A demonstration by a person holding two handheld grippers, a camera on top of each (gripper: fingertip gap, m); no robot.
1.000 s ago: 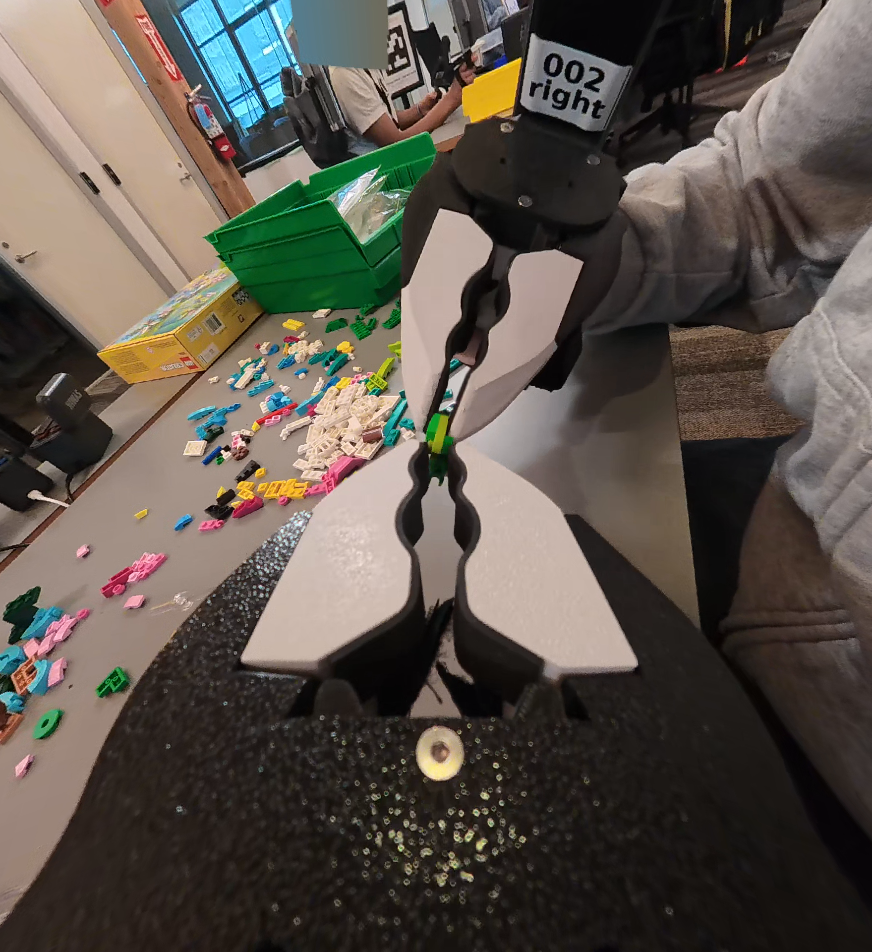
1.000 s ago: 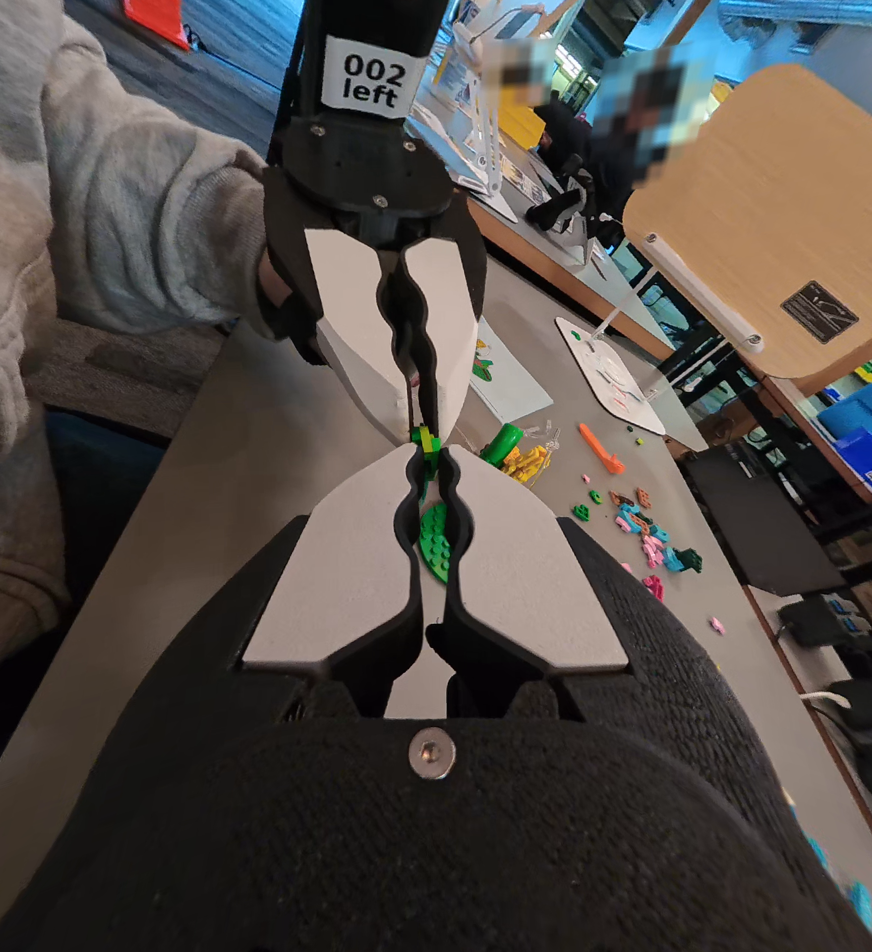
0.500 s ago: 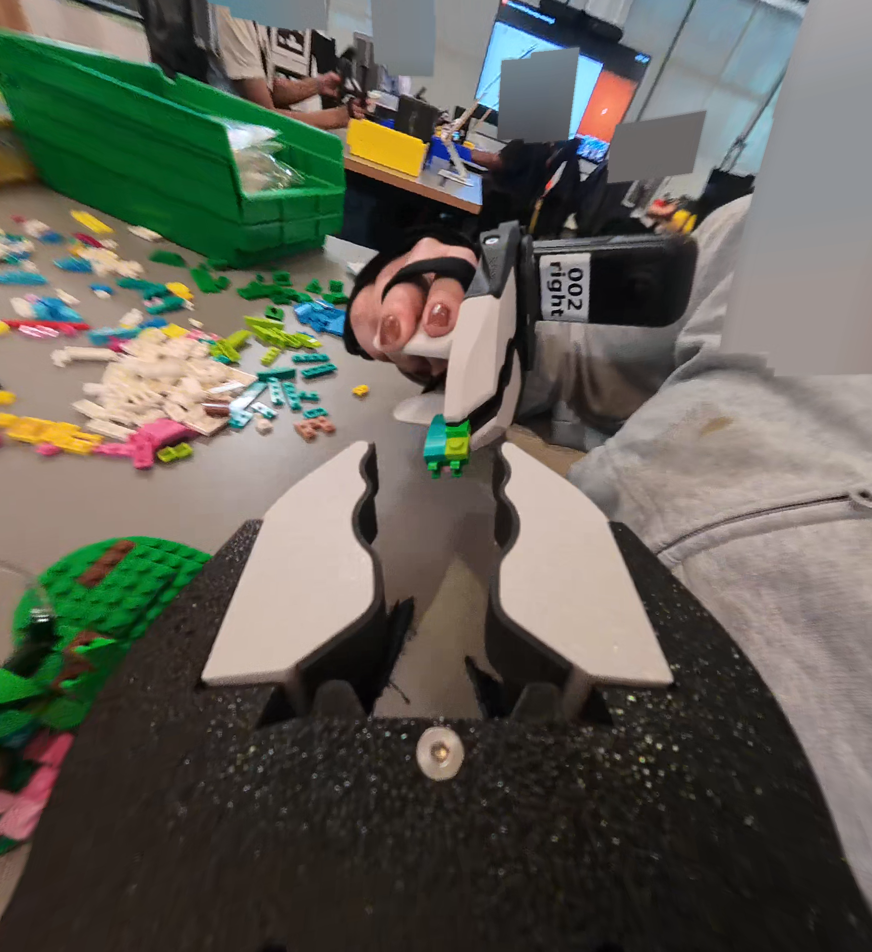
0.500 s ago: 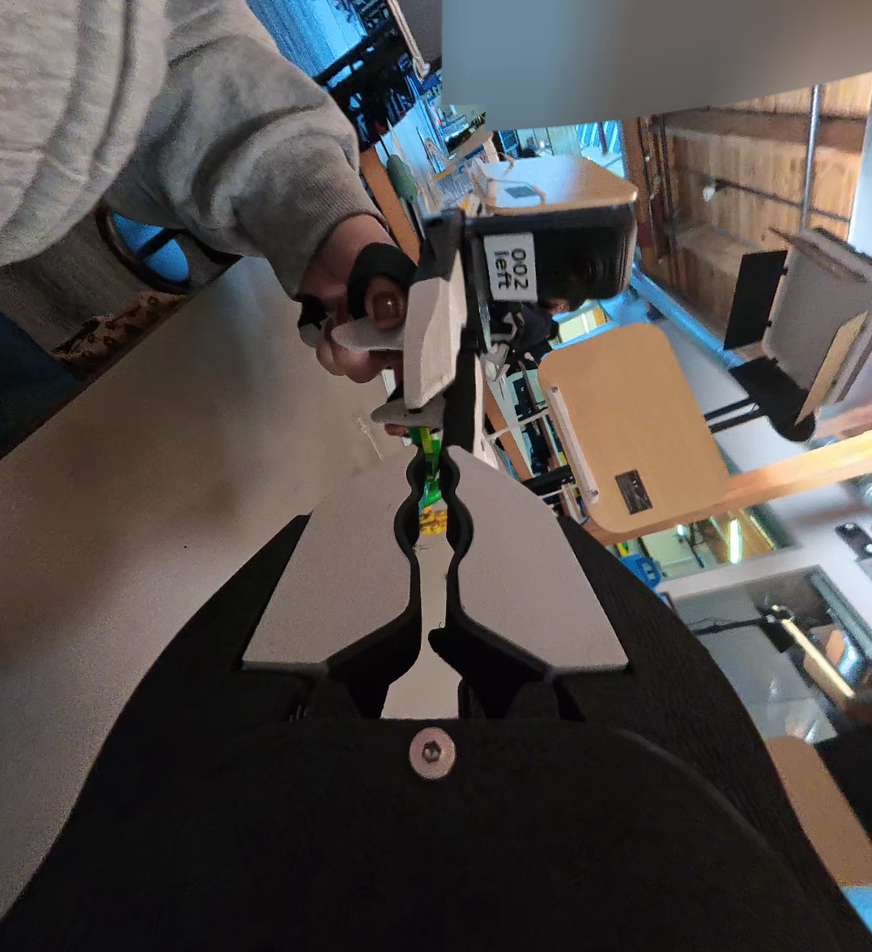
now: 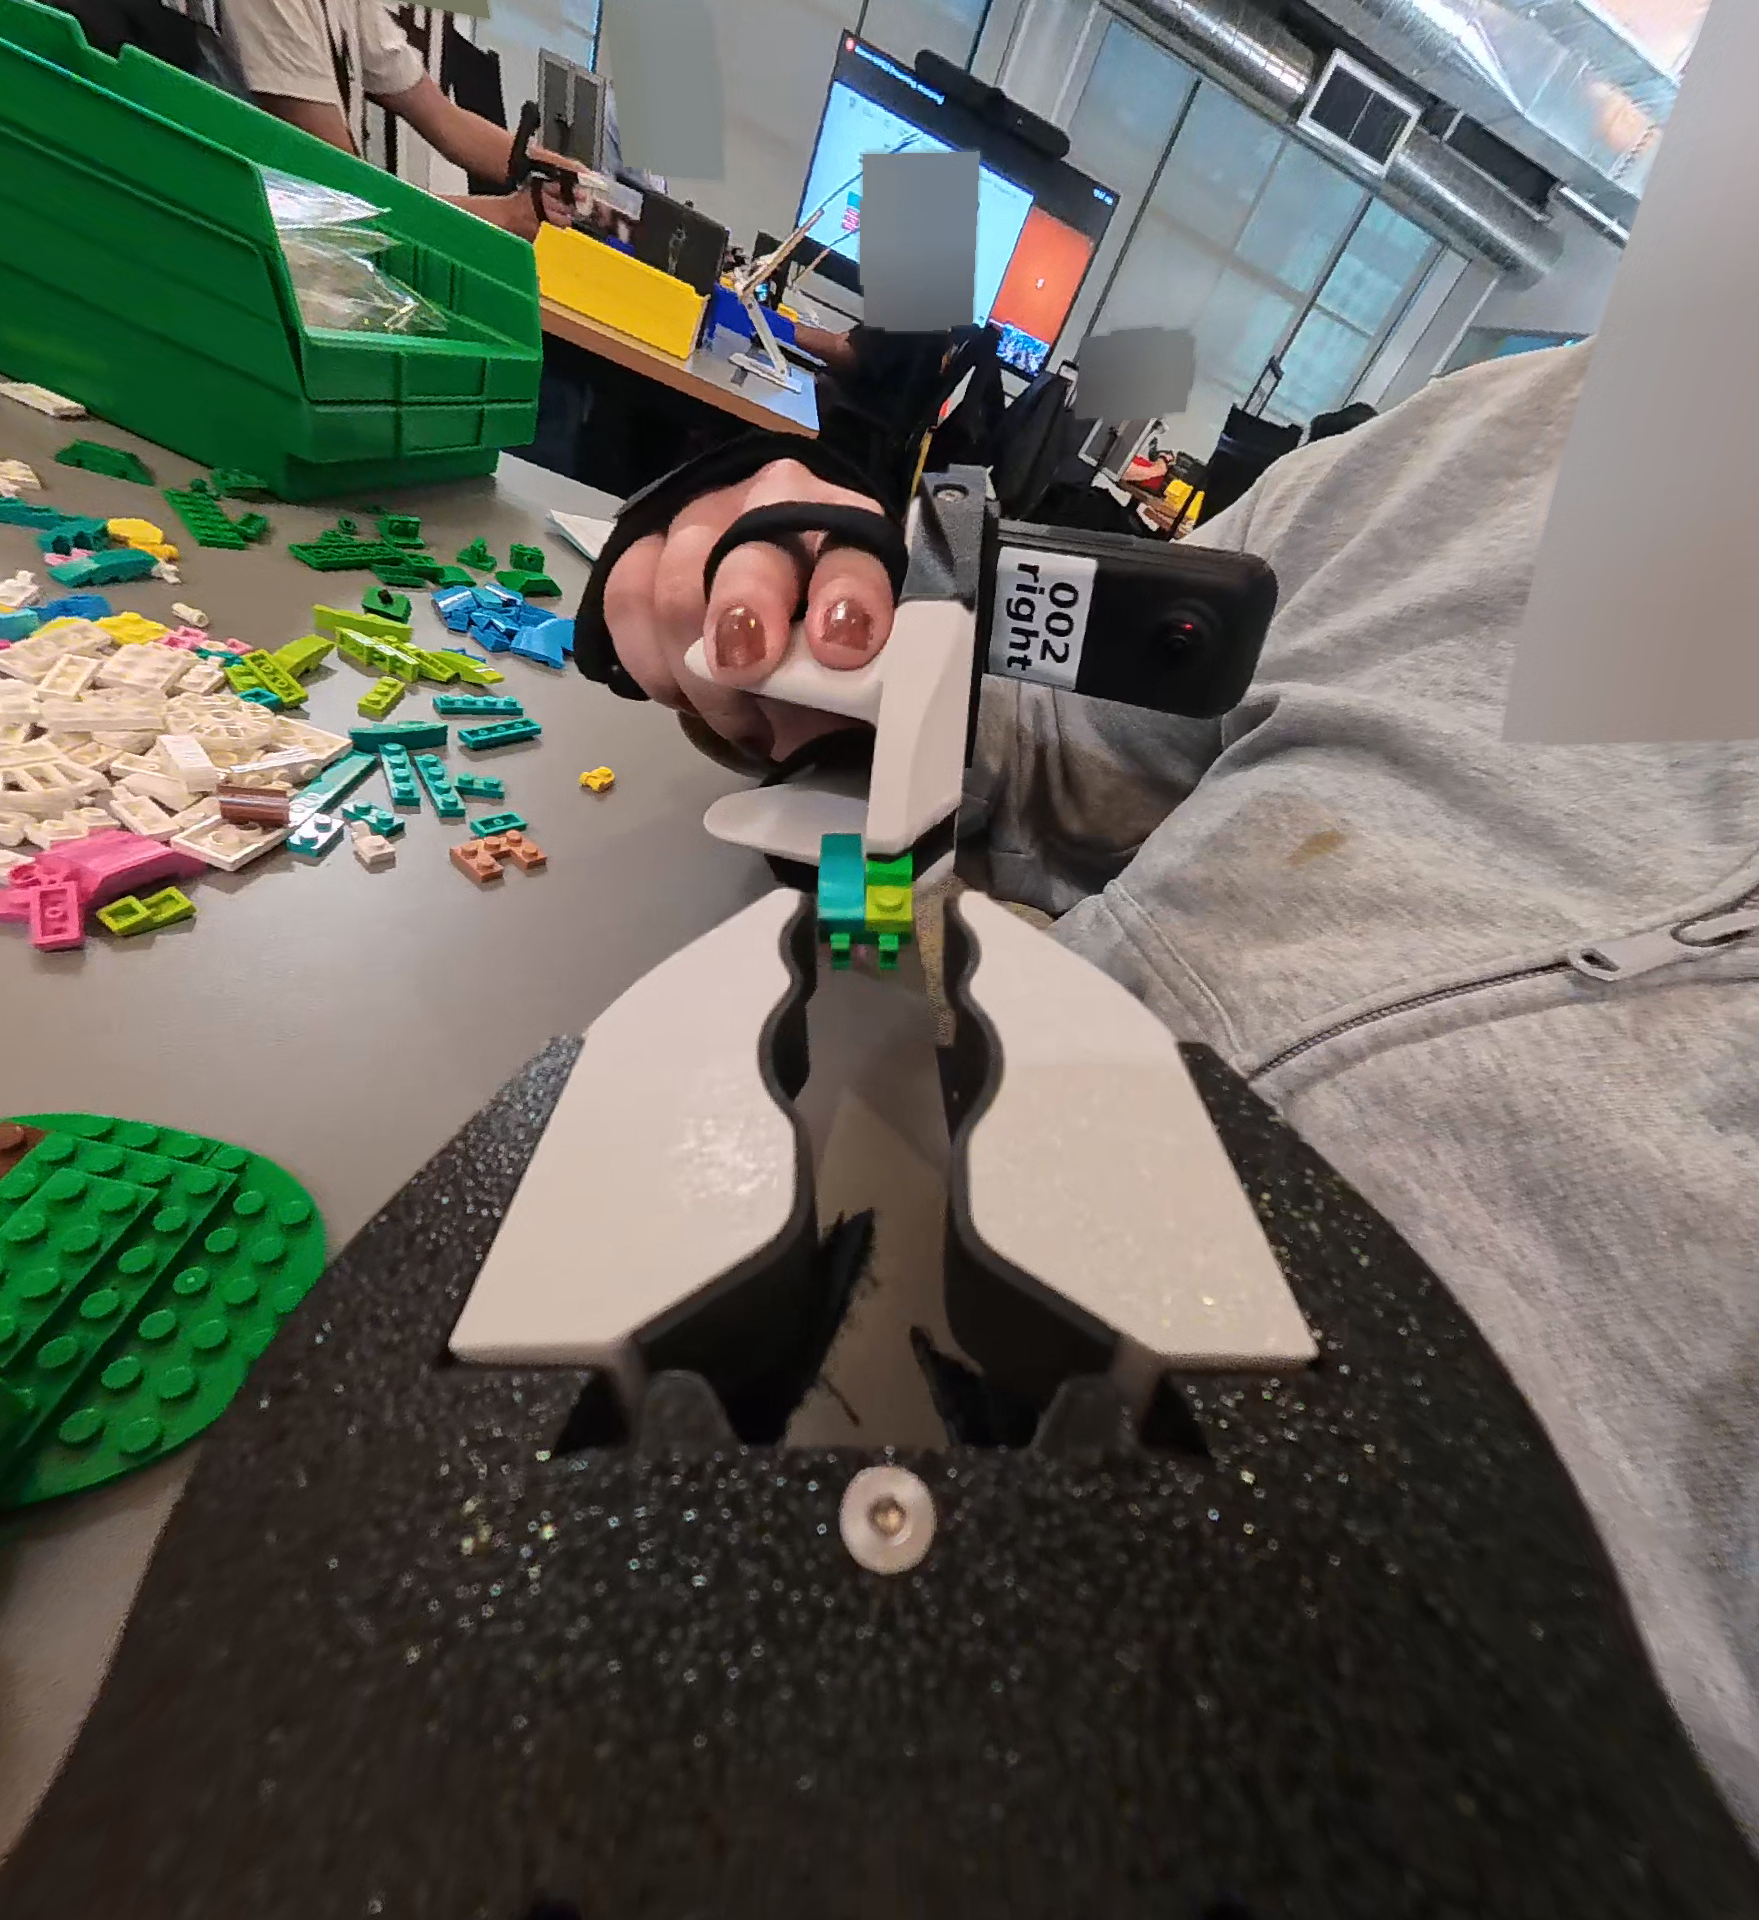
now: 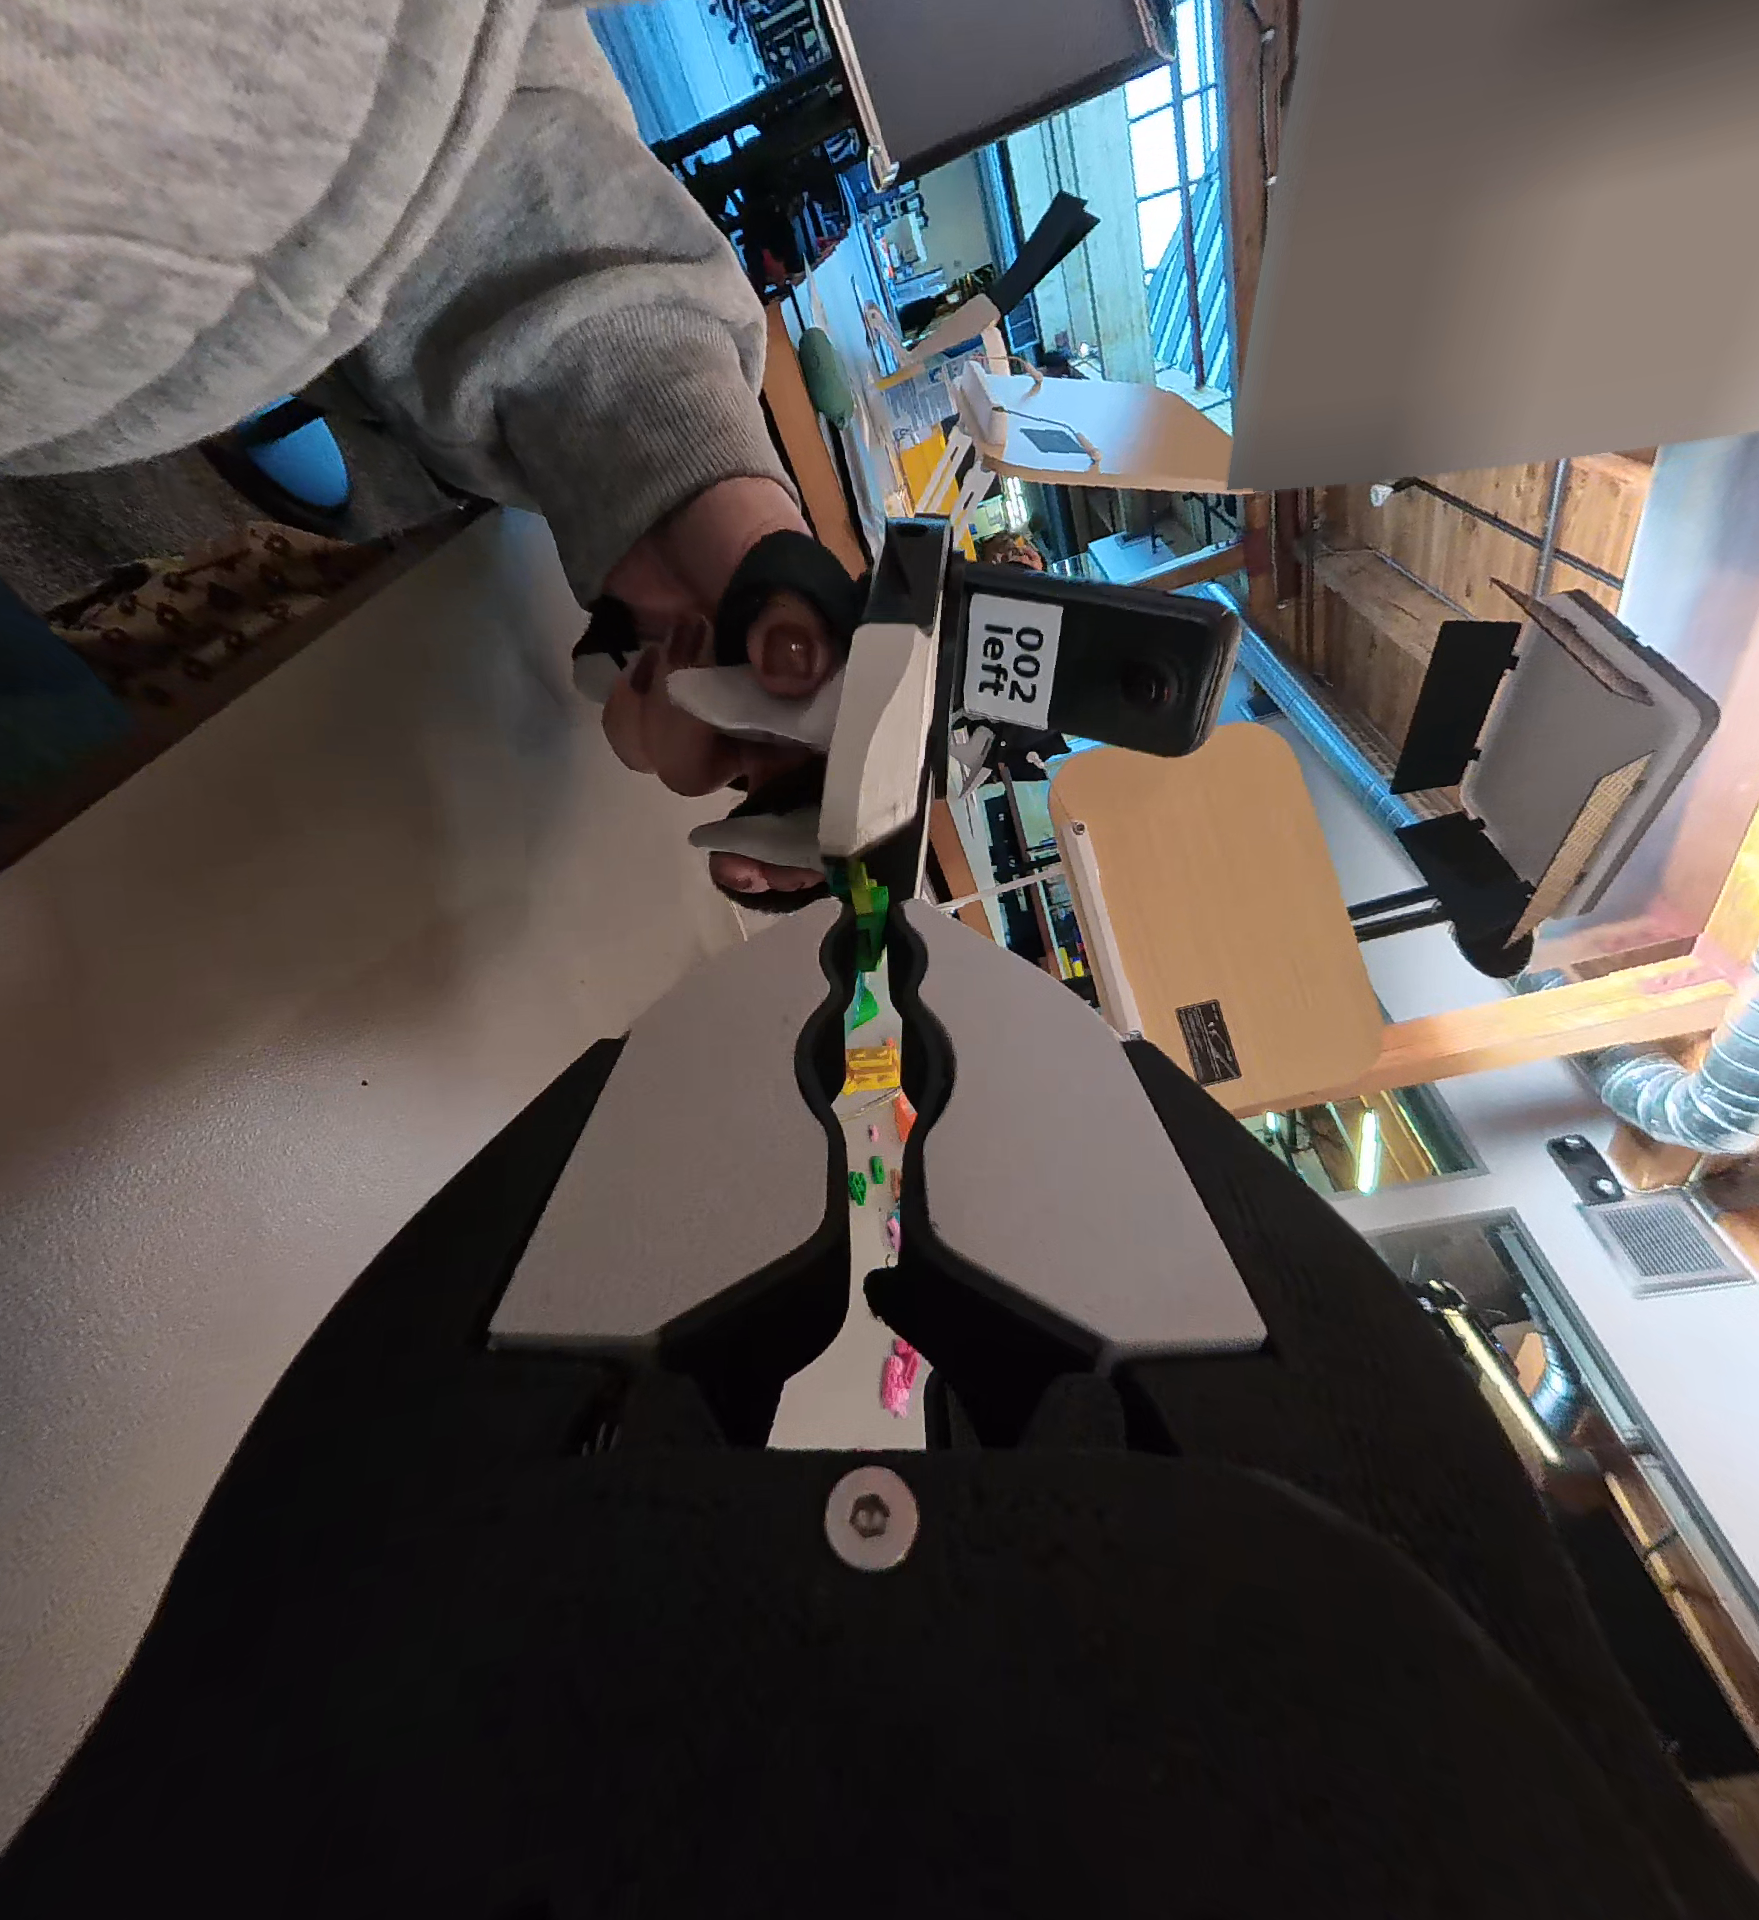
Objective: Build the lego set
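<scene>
A small brick assembly (image 5: 867, 894), teal, lime and green, hangs above the grey table (image 5: 335, 987). My right gripper (image 6: 870, 925) is shut on it; the assembly's green end (image 6: 867, 920) sits pinched between its tips. In the left wrist view the right gripper (image 5: 896, 831) comes from above, turned sideways, in a person's hand. My left gripper (image 5: 880, 914) is open around the assembly's lower end. The teal side lies close to one fingertip (image 5: 750, 935), and a gap shows on the lime side. The left gripper also shows in the right wrist view (image 6: 859, 842).
Stacked green bins (image 5: 231, 312) stand at the back left. Many loose bricks (image 5: 127, 727) lie spread over the table's left. A round green baseplate (image 5: 96, 1278) lies near left. The person's grey sleeve (image 5: 1477, 935) fills the right. A wooden chair (image 6: 1218, 914) stands beyond the table. Less than 4 cm separates the two grippers' tips.
A second ago both grippers pinched the assembly. The left let go and opened wide, both grippers turned, and the left's jaws have now narrowed around it. The right stayed shut on it.
</scene>
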